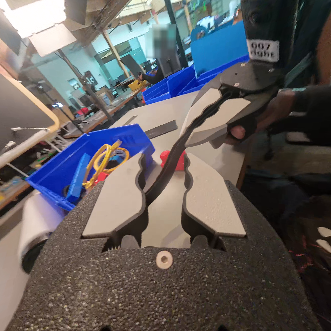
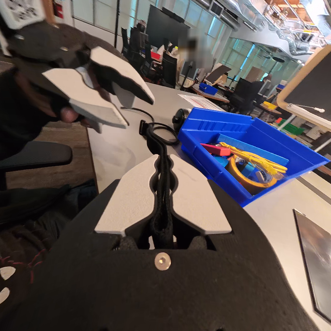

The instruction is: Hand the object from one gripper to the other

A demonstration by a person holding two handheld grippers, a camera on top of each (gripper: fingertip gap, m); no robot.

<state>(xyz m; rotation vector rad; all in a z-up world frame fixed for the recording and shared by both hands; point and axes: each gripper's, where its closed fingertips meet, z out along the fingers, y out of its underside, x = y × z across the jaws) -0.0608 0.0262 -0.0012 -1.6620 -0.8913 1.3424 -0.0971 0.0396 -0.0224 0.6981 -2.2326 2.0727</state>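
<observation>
The black strap (image 2: 162, 188) is the thing to be passed, and it is up in the air above the grey table (image 2: 114, 148). It is a long, soft, woven band with a small buckle and a thin loop of cord at its far end.

The table is the biggest thing here. On it sits a blue bin (image 2: 211, 129) that holds a roll of yellow tape (image 2: 238, 180), a yellow cable (image 2: 250, 161) and a red block (image 2: 216, 149). Another red piece (image 1: 165, 157) lies on the table behind the strap.

The right gripper (image 2: 163, 158) is pinched tight on the strap, which runs down the whole gap between its grey fingers (image 2: 130, 195). So this one has the strap now.

The left gripper (image 1: 163, 168) is spread wide and holds nothing. In the left wrist view the hanging end of the strap dips into the gap between its fingers (image 1: 118, 195) and looks to rest close against the left one, but the fingers are not squeezing it.

I think the job is about half done. The strap is lifted and brought to the other gripper. What is left is for the left gripper to pinch the strap, and then for the right one to let go.
</observation>
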